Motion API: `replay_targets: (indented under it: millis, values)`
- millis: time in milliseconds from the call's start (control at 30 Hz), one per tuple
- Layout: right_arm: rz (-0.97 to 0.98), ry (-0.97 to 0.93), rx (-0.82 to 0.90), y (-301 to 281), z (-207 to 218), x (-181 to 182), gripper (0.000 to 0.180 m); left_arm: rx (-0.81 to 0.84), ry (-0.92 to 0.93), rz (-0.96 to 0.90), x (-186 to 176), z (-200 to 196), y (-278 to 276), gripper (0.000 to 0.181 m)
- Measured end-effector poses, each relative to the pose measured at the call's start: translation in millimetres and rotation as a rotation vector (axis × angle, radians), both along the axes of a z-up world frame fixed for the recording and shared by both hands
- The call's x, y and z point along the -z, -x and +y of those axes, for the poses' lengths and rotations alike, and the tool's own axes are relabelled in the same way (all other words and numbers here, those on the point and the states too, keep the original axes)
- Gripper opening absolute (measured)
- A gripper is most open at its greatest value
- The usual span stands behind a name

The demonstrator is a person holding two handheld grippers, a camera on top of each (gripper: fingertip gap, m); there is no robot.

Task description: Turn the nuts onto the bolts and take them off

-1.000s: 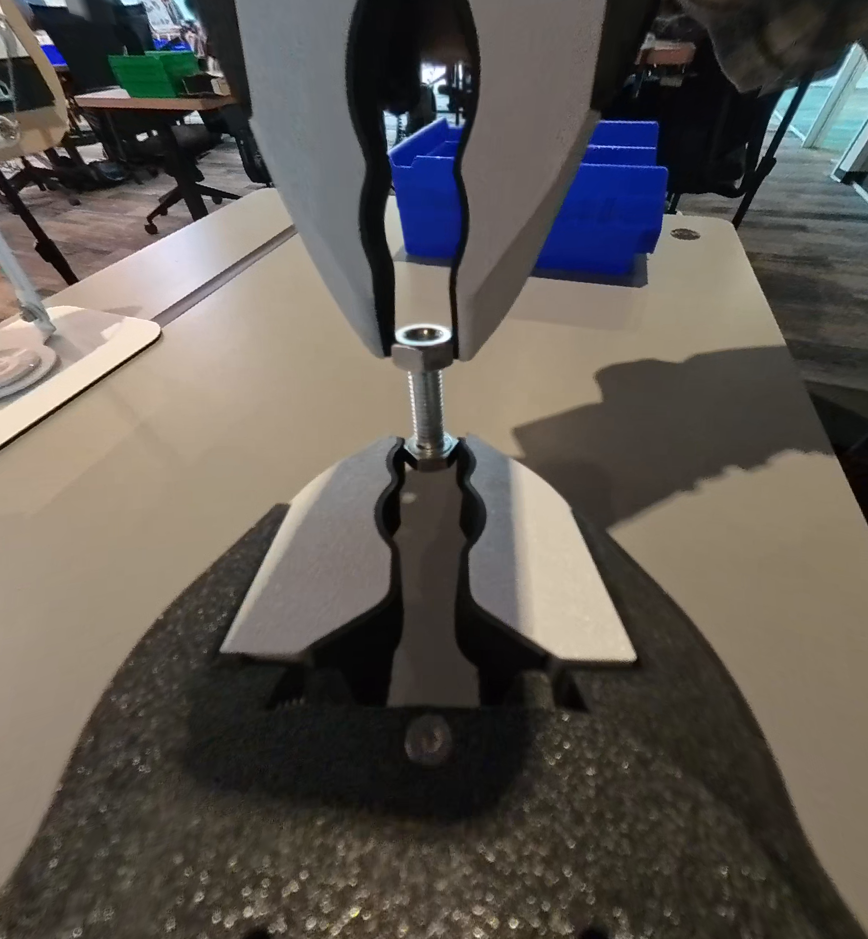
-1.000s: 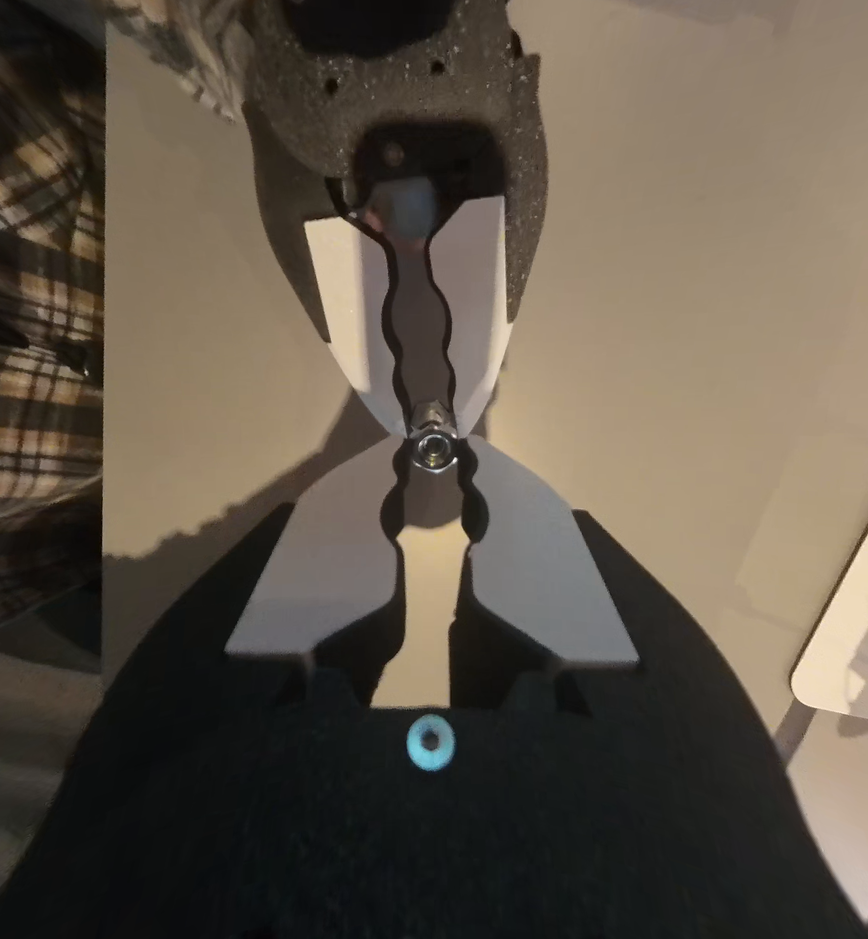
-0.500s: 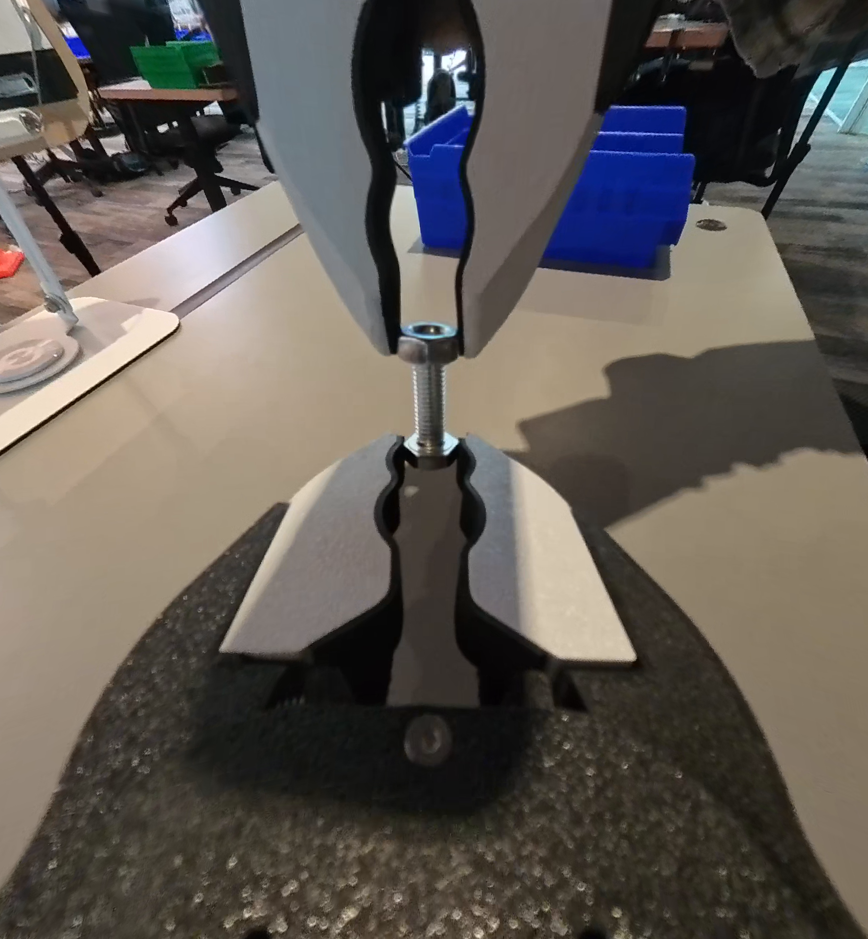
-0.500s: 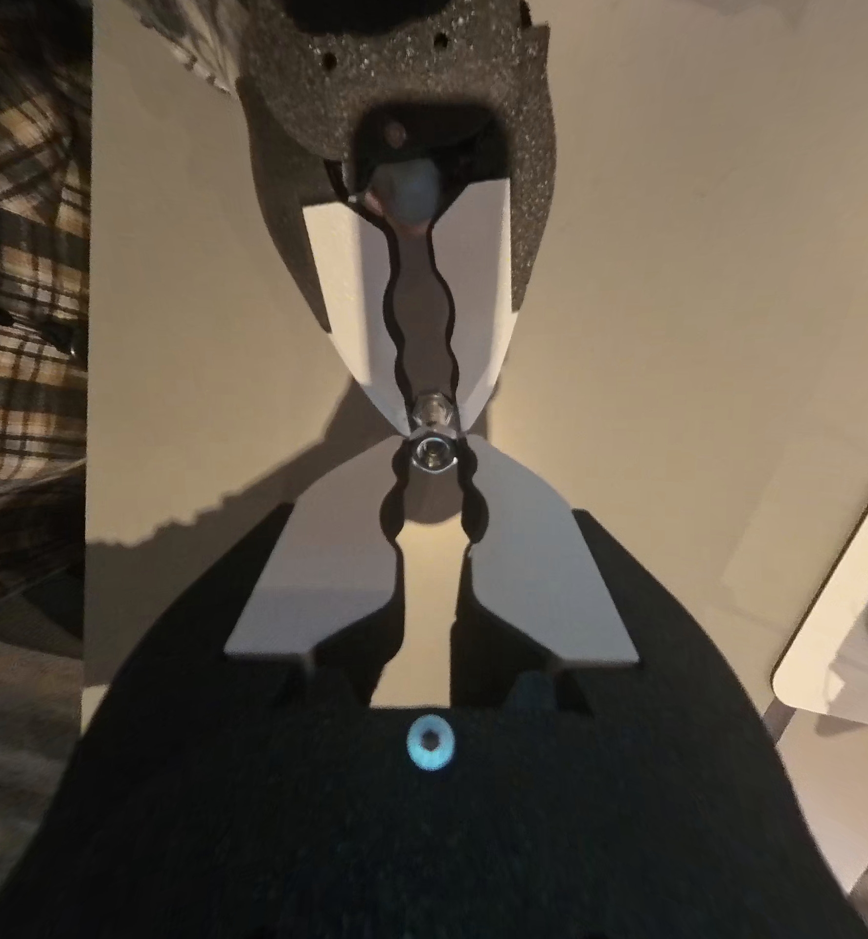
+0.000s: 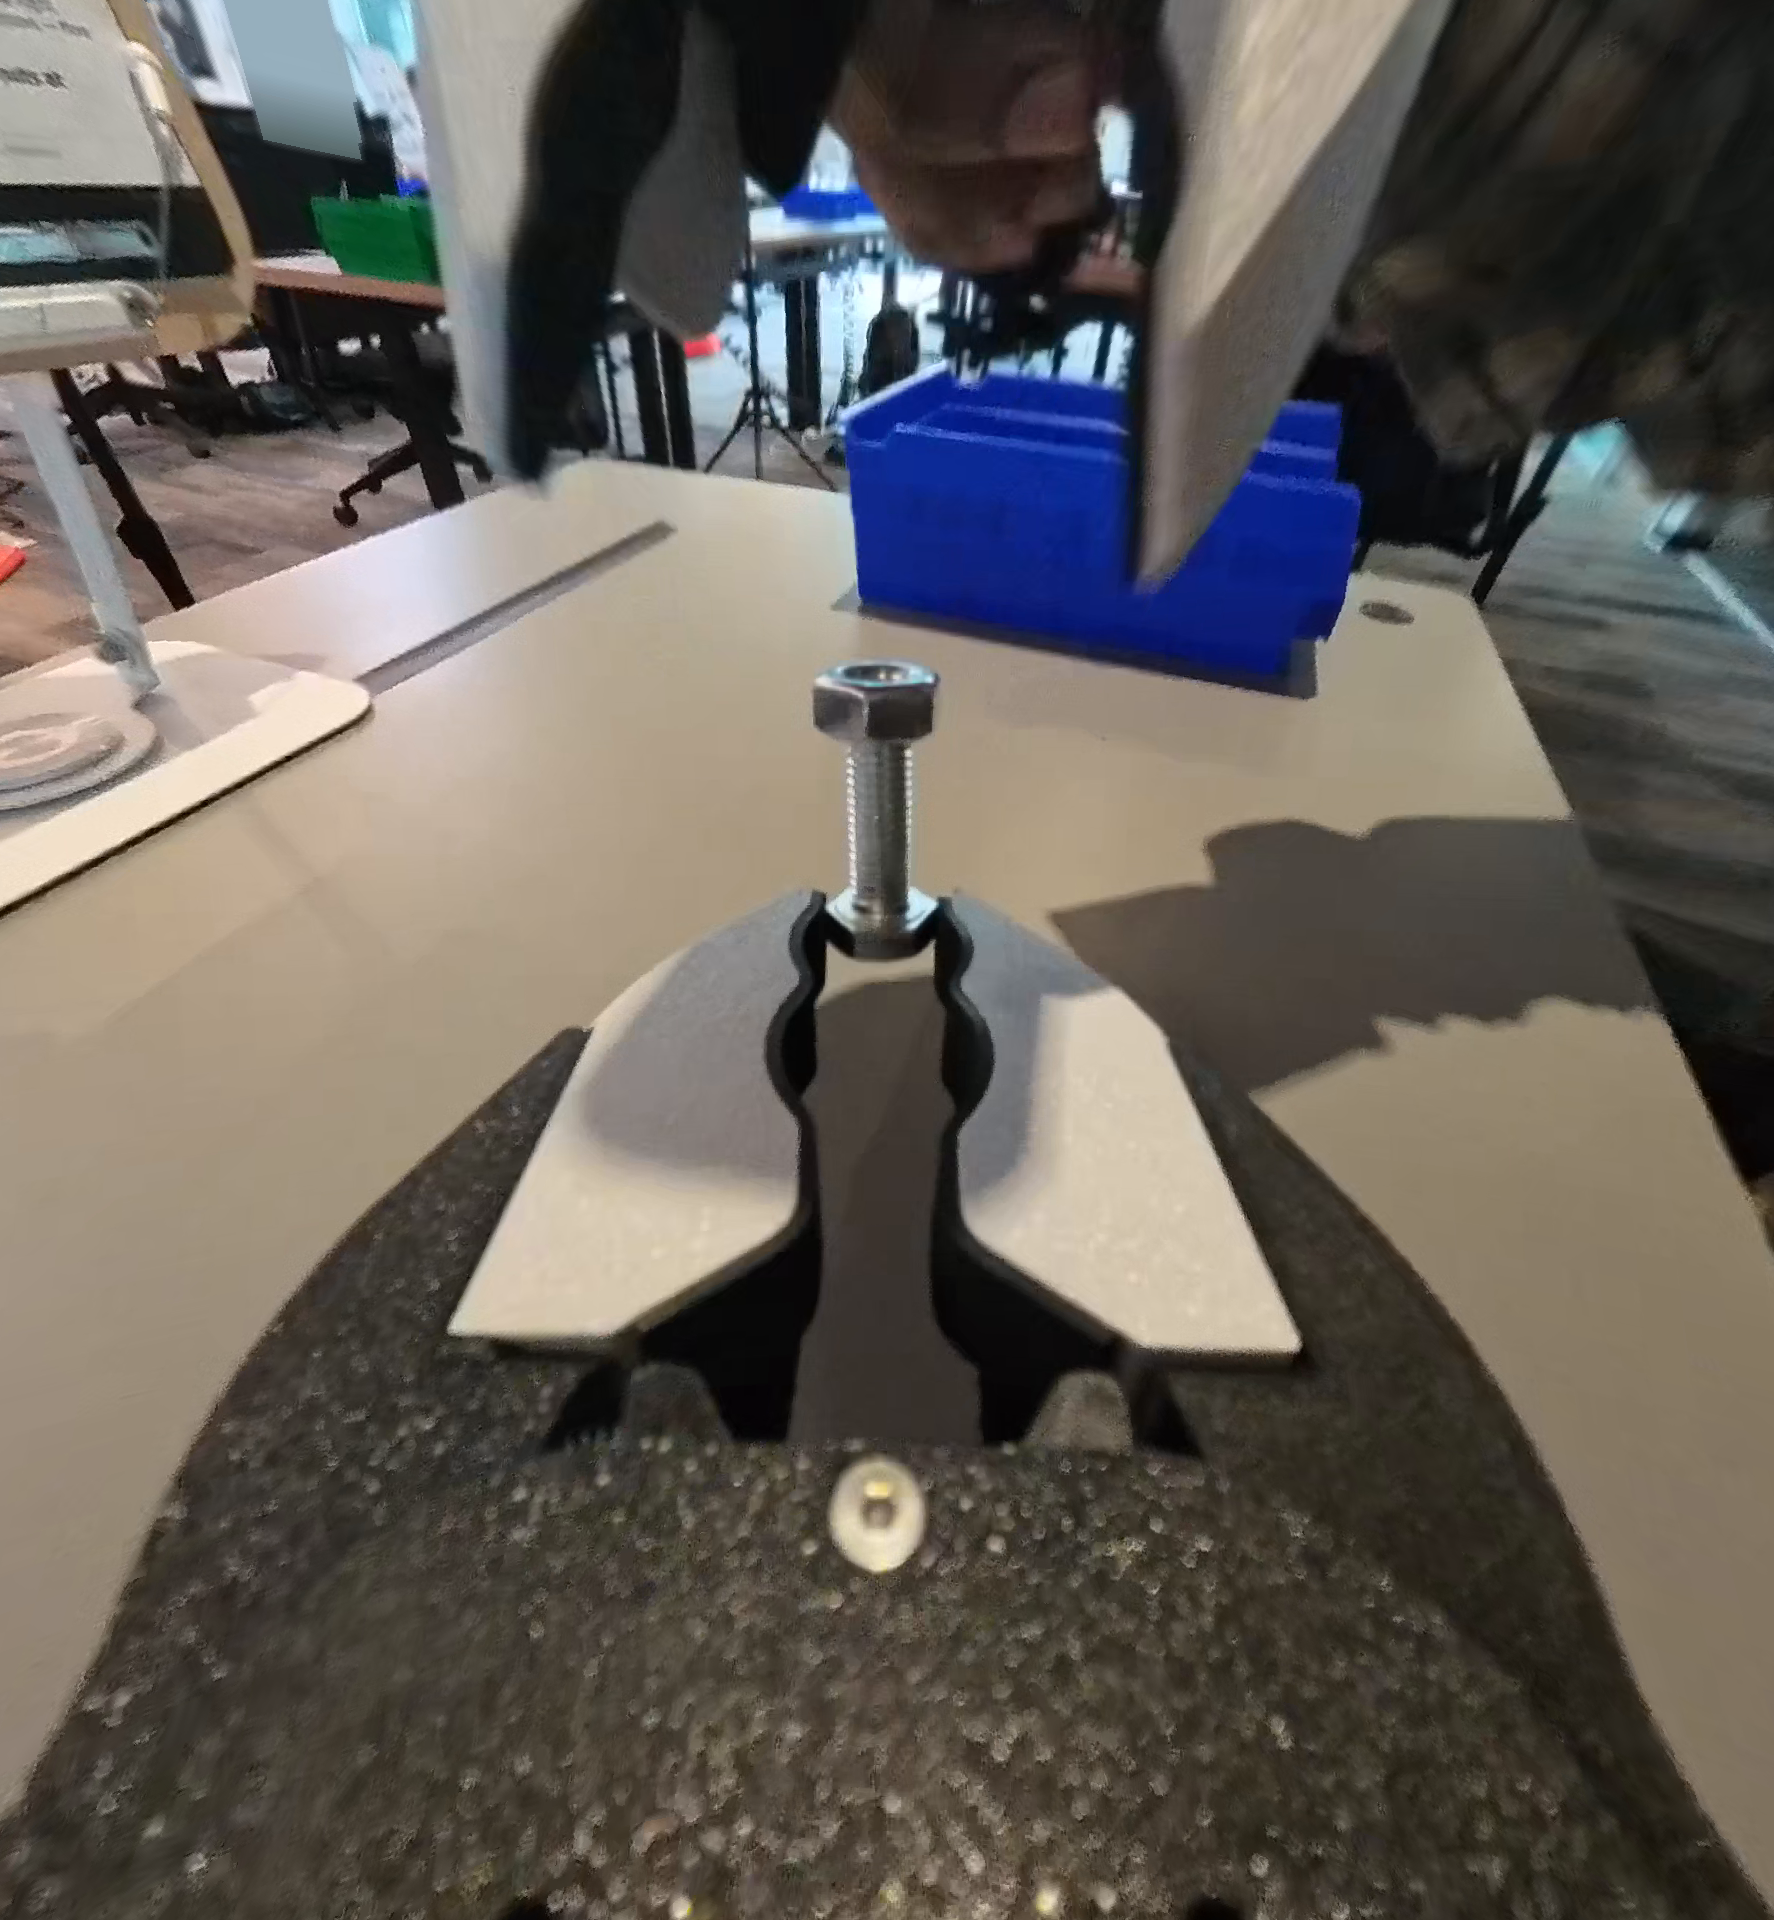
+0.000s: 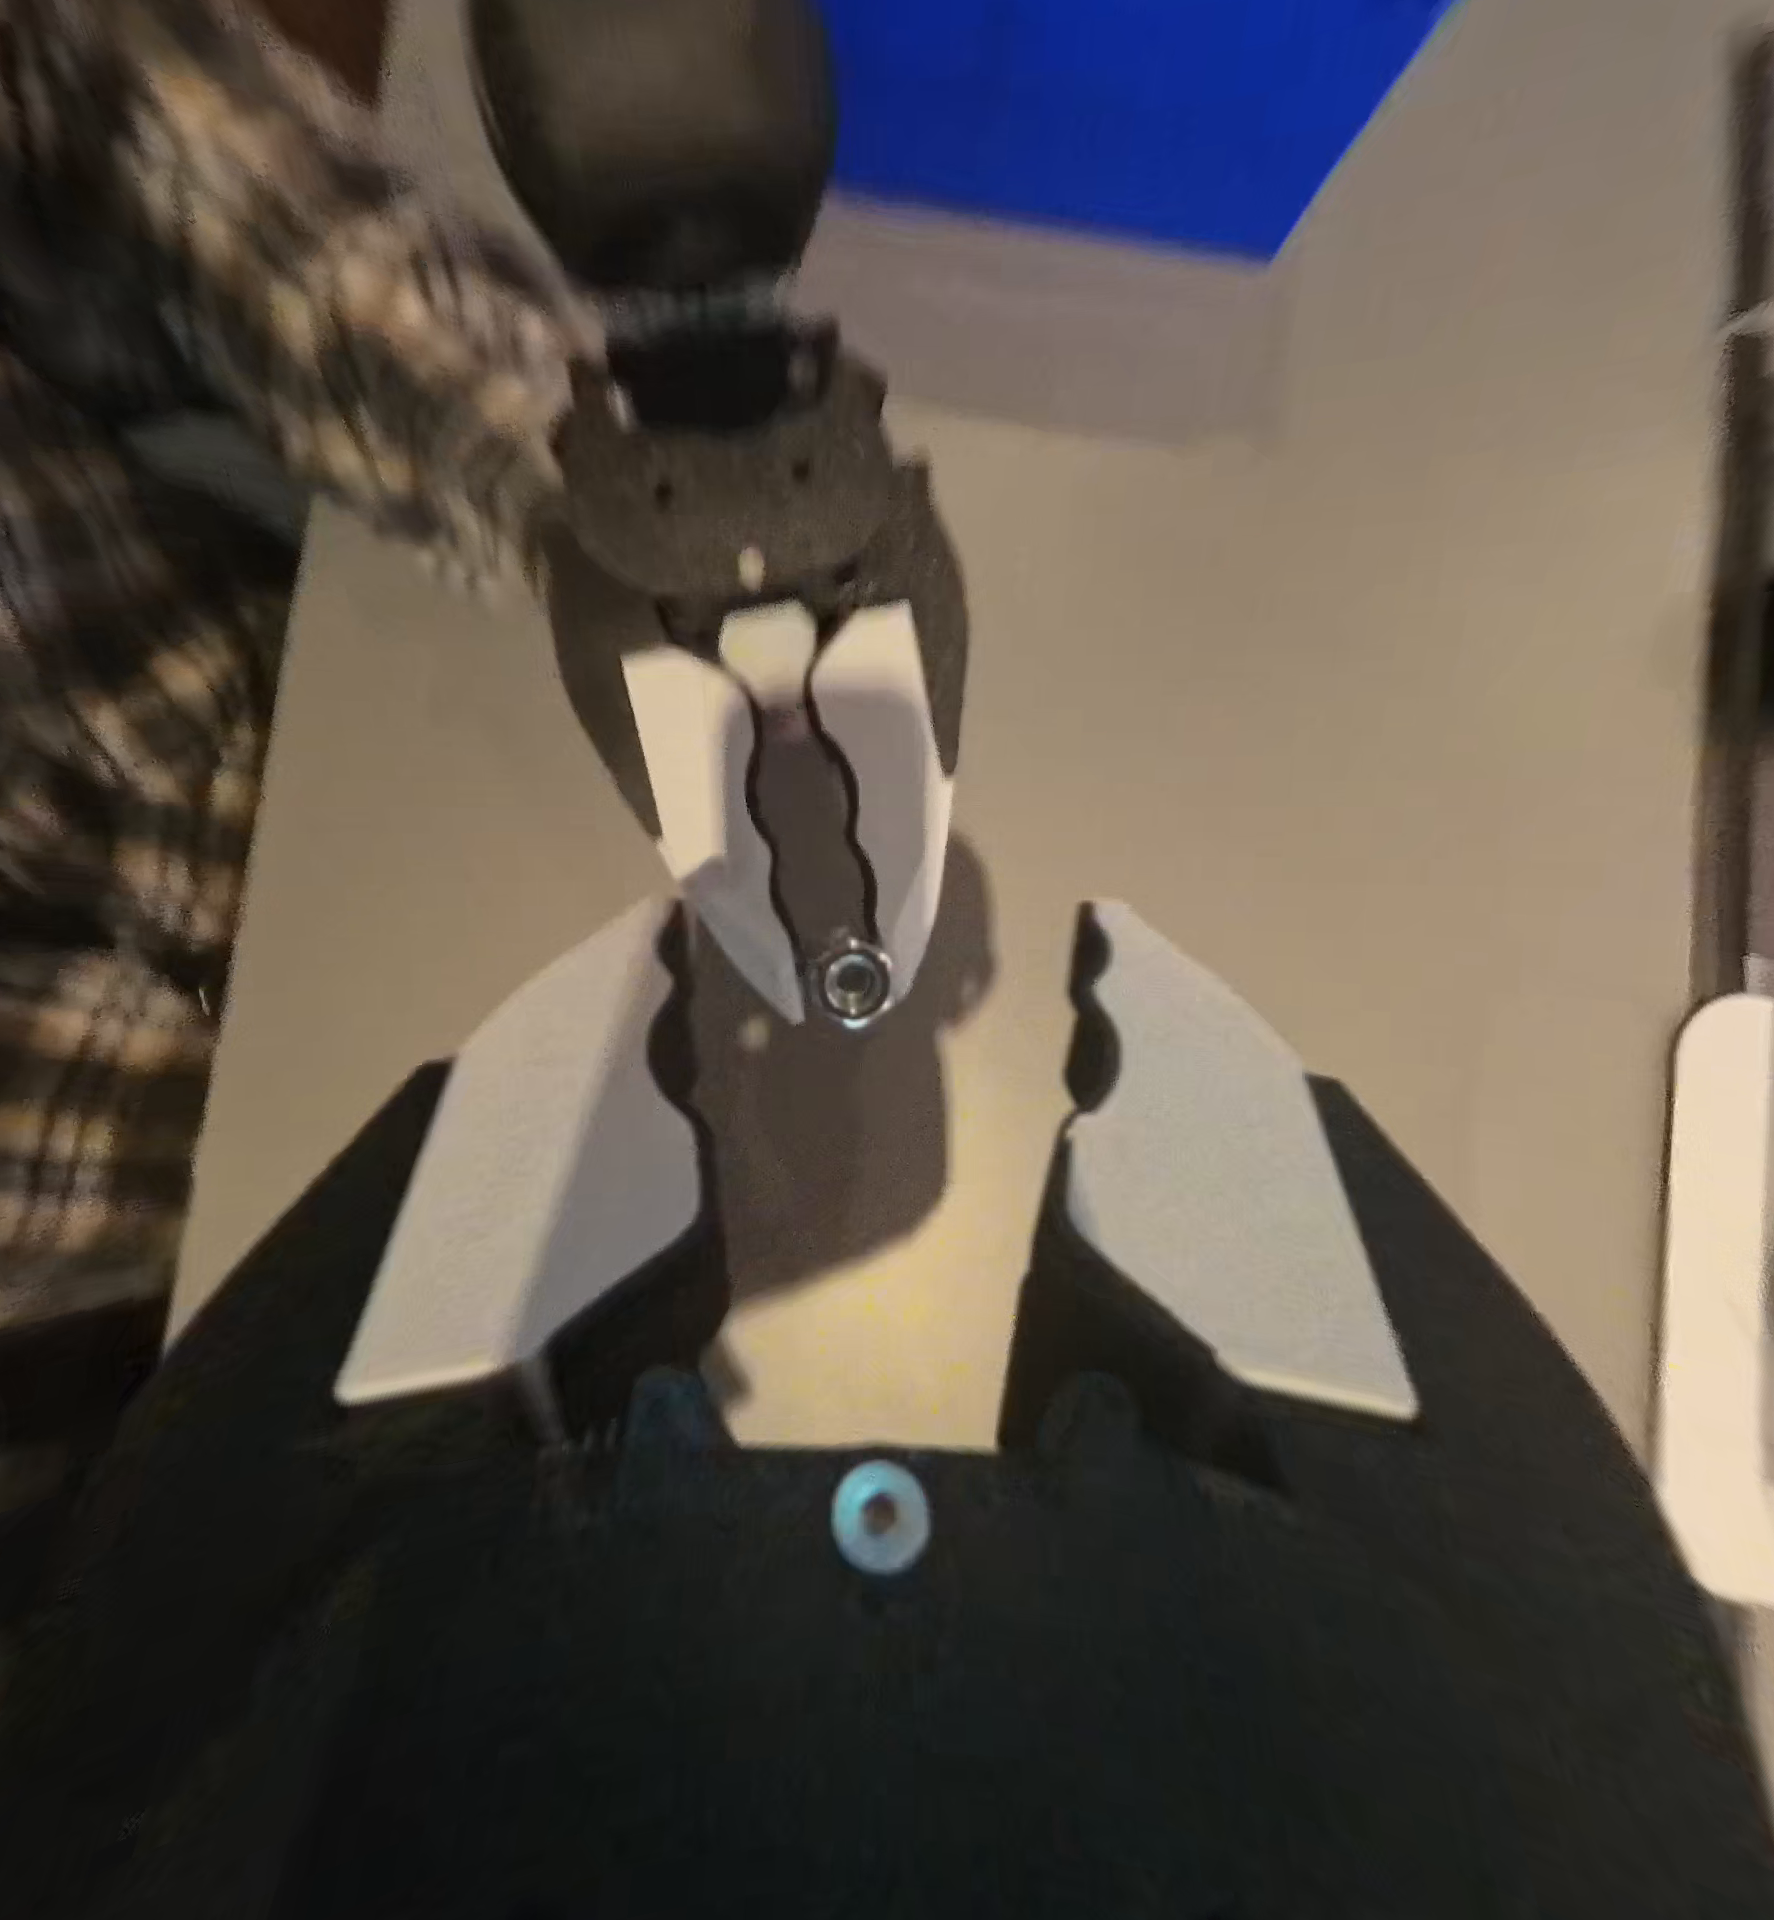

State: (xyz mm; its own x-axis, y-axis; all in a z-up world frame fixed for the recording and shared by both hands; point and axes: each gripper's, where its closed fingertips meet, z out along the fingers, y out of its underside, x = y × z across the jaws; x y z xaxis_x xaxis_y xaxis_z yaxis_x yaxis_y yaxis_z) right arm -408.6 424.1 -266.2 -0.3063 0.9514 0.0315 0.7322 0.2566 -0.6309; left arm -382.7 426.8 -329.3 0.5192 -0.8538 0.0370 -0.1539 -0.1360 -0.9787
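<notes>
A silver bolt [image 5: 877, 831] stands upright, with a hex nut [image 5: 875, 702] on its top end. My left gripper [image 5: 878, 928] is shut on the bolt's hex head at the bottom and holds it above the beige table [image 5: 550, 935]. My right gripper [image 5: 841, 520] hangs above the nut, blurred, jaws wide apart and touching nothing. In the right wrist view, my right gripper [image 6: 880, 912] is open and looks straight down onto the nut [image 6: 848, 982]. The nut sits at the tips of my left gripper [image 6: 847, 966].
A blue bin [image 5: 1101, 520] stands at the table's far end. A white flat stand base [image 5: 135, 727] lies at the left and also shows in the right wrist view [image 6: 1756, 1299]. A plaid sleeve [image 6: 83, 727] is beside the table. The table edge runs along the right. My hands' fingertips stand some 7 cm from each other.
My right gripper has opened, let go of the nut and drawn back up from it. My left gripper still holds the bolt upright.
</notes>
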Motion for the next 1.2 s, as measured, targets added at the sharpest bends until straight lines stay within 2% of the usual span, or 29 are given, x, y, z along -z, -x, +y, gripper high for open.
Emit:
replay_targets:
  millis: [67, 133, 200, 267, 367, 500, 1200]
  values:
    - [0.260, 0.100, 0.104, 3, 5, -27, 0.085, 0.003, 0.007, -0.064, -6, 1, 3, 0.019]
    - [0.543, 0.192, 0.250, -5, 18, -47, 0.087, -0.003, 0.010, -0.128, -12, 2, 6, 0.019]
    - [0.747, 0.253, 0.432, -20, 33, -49, 0.093, -0.014, 0.005, -0.178, -17, 3, 9, 0.019]
    - [0.829, 0.273, 0.545, -29, 36, -36, 0.094, -0.031, -0.007, -0.194, -19, 4, 10, 0.019]
    - [0.838, 0.266, 0.608, -24, 31, -15, 0.097, -0.031, -0.028, -0.191, -20, 2, 7, 0.019]
    - [0.805, 0.217, 0.578, -14, 30, -3, 0.096, -0.011, -0.056, -0.200, -24, -3, 2, 0.020]
    - [0.774, 0.186, 0.477, -5, 24, 1, 0.091, 0.036, -0.076, -0.240, -31, -10, 0, 0.019]
